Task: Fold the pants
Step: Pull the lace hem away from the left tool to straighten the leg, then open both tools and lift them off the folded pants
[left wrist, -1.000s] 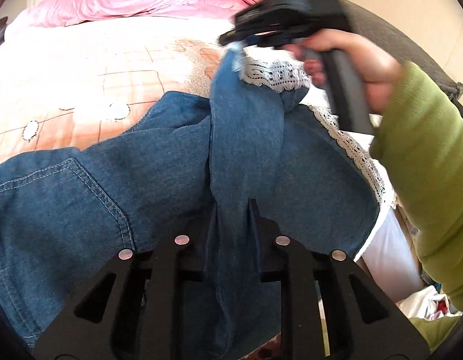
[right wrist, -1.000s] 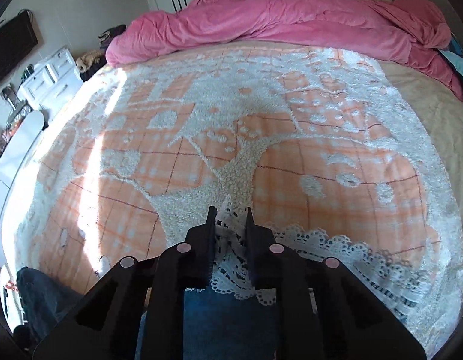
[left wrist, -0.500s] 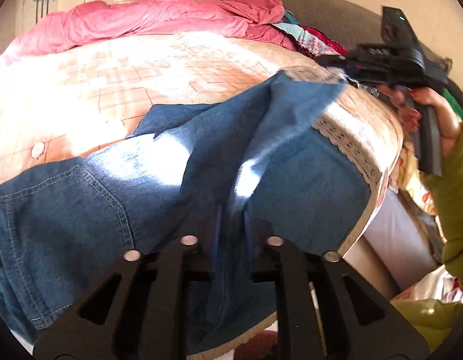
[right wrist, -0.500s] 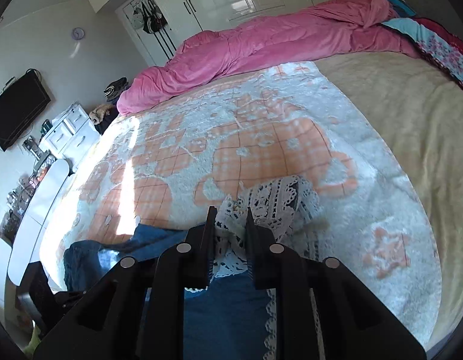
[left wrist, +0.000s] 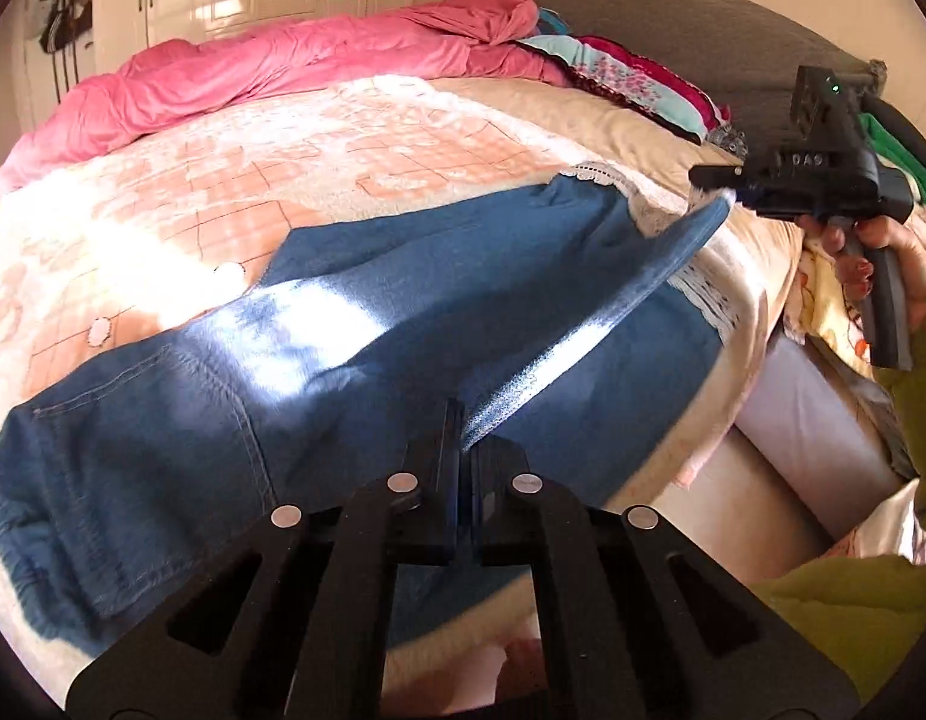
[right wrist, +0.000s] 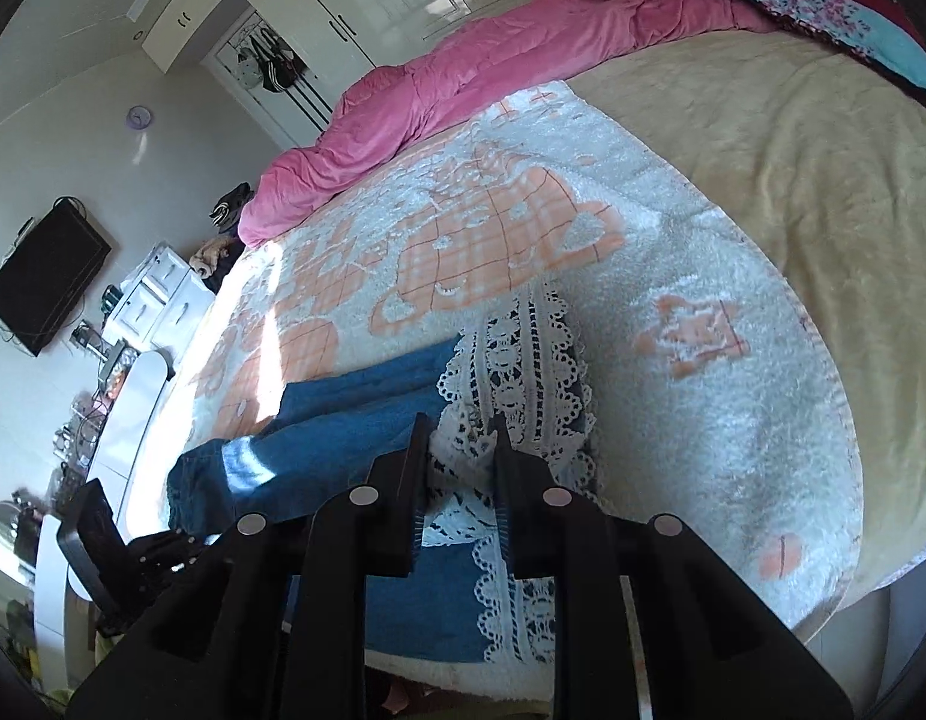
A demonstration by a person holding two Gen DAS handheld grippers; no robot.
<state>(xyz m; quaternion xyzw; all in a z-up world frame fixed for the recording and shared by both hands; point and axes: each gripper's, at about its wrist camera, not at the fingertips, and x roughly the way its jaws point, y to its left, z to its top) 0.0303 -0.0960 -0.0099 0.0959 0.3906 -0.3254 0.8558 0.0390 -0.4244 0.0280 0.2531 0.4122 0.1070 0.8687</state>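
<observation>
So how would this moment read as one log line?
left gripper: shut on pants | right gripper: shut on lace hem | pants stretched over bed

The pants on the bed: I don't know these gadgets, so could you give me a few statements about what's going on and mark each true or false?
1. The pants are blue denim with a white lace hem. True.
2. The left gripper is open and holds nothing. False: it is shut on the denim.
3. The right gripper pinches the lace hem end. True.
4. The pants lie folded on the pink duvet. False: they lie on the orange-and-white blanket.
</observation>
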